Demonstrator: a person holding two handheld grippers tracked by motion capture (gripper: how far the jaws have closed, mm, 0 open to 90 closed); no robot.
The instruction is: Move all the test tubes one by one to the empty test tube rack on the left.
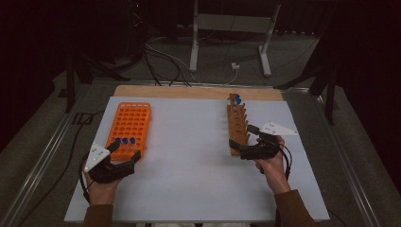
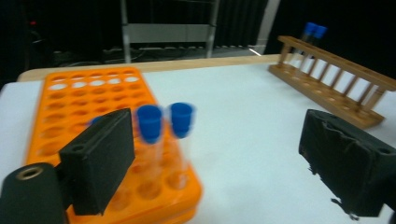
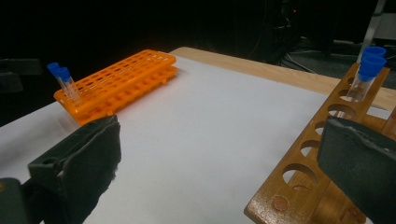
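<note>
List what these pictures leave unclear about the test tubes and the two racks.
- Blue-capped tubes in the orange rack, left gripper view: motion-blurred, and one cap sits partly behind the left gripper's jaw, so the count is uncertain.
- Wooden rack, right gripper view: its near end is cut off by the bottom edge and covered by the right gripper's jaw.
- Tubes in the wooden rack, high view: too small to count.

The left tool [image 1: 126,152] sits at the near end of the orange rack [image 1: 129,124], jaws spread wide with nothing between them, gripped by the left hand [image 1: 101,182] whose forearm comes up from the near edge. The right tool [image 1: 243,140] is well to the right of that rack, held by the right hand [image 1: 270,163], jaws apart and empty, pointing leftward.
</note>
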